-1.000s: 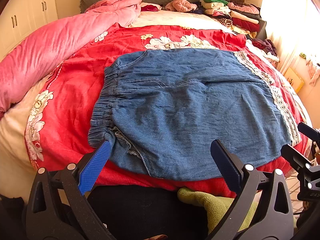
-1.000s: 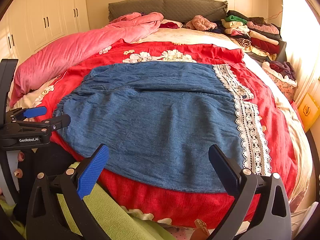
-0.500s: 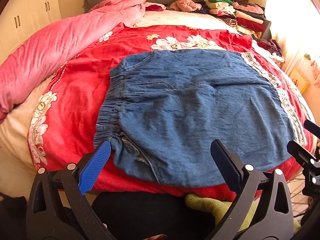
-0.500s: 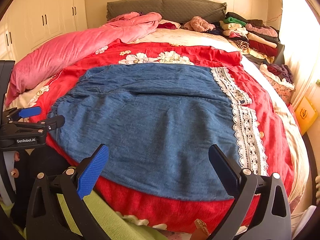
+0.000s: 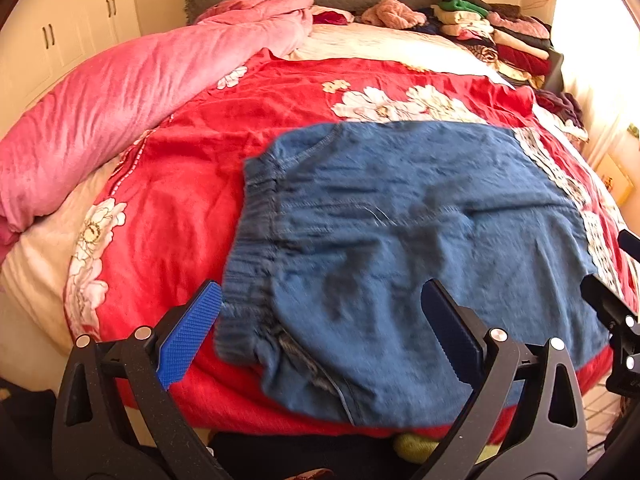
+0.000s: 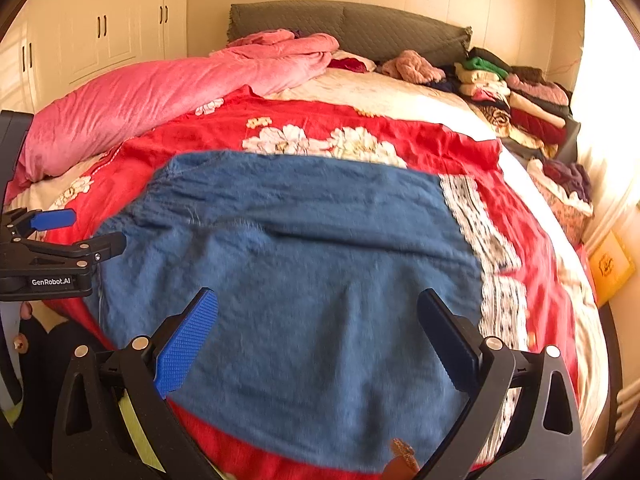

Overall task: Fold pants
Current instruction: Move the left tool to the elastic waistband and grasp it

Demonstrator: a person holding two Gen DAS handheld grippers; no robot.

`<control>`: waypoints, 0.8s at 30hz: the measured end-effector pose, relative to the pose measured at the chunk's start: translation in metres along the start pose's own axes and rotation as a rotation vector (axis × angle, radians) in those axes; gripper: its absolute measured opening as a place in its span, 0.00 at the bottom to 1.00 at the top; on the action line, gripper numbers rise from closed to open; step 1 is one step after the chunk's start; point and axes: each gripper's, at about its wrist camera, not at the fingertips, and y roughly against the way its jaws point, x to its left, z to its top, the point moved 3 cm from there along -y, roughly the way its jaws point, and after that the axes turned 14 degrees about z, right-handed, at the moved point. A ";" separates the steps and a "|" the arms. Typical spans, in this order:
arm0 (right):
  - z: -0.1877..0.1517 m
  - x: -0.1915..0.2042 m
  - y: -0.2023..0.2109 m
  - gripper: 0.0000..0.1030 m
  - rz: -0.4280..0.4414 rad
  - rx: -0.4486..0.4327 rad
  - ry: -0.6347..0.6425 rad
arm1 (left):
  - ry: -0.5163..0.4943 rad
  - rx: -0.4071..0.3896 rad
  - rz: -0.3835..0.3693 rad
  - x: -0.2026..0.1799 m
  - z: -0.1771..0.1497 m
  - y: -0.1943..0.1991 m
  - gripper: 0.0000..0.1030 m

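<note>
Blue denim pants (image 5: 400, 248) lie flat on the red floral bedspread (image 5: 192, 208), elastic waistband to the left, white lace hem (image 6: 480, 240) to the right. My left gripper (image 5: 320, 332) is open and empty, hovering over the near waistband corner. My right gripper (image 6: 316, 340) is open and empty over the near edge of the pants (image 6: 312, 272), towards the lace hem. The left gripper also shows at the left edge of the right wrist view (image 6: 60, 240). The right gripper's fingers show at the right edge of the left wrist view (image 5: 612, 308).
A pink quilt (image 5: 120, 92) lies along the bed's left side. Stacks of folded clothes (image 6: 520, 96) sit at the far right by the grey headboard (image 6: 360, 28). White wardrobes (image 6: 100, 40) stand on the left. A yellow box (image 6: 610, 264) is on the floor at right.
Both grippers have moved forward over the bed, closer to the pants. Both stay open. The pants have not moved.
</note>
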 end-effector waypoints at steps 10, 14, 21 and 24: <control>0.043 -0.002 -0.027 0.96 0.026 -0.018 0.037 | 0.032 -0.015 0.049 0.017 0.034 -0.019 0.91; 0.059 -0.008 -0.039 0.96 0.034 -0.018 0.043 | 0.046 -0.018 0.058 0.022 0.047 -0.027 0.91; 0.084 -0.021 -0.081 0.96 0.073 0.034 0.038 | 0.044 -0.023 0.082 0.024 0.067 -0.042 0.91; 0.093 -0.025 -0.099 0.96 0.089 0.052 0.035 | 0.045 -0.019 0.091 0.025 0.075 -0.051 0.91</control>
